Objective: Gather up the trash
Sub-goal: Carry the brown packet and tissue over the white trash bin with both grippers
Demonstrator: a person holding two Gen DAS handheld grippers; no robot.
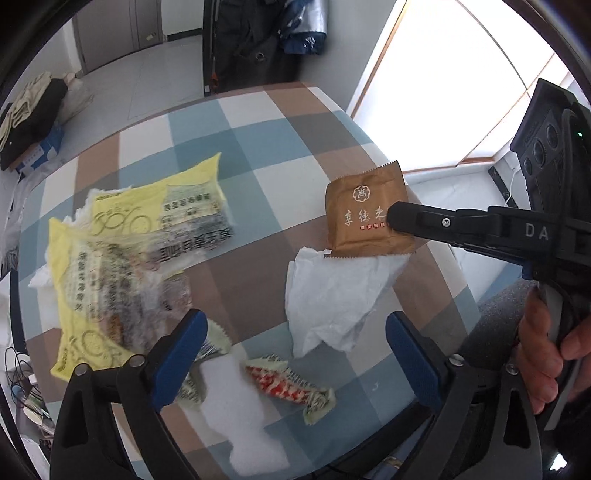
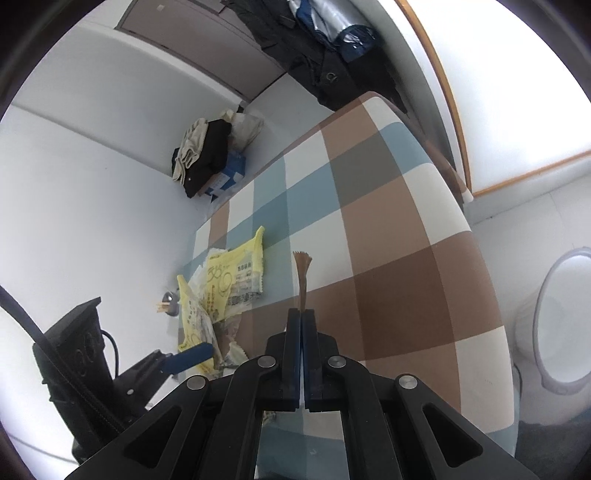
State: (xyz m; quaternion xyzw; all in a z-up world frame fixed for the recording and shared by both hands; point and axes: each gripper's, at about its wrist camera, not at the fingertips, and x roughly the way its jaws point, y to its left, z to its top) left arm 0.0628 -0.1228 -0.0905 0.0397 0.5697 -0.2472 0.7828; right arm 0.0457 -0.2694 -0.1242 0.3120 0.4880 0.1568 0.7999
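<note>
**Brown packet pinched above the checked worktop**

The worktop (image 1: 258, 122) wears a blue, brown and white checked cloth; coats (image 1: 258, 33) hang past its far edge beside a bright window (image 1: 443, 92). The right claw (image 2: 302, 314) is clamped on a brown packet (image 1: 365, 214), held on edge above the cloth, long axis pointing at the far edge. The left claw (image 1: 295, 354) gapes wide over a white tissue (image 1: 332, 291) and red wrapper (image 1: 291, 387)

Both wrist views look down (steeply) onto one checkered table (image 1: 258, 122).
</note>
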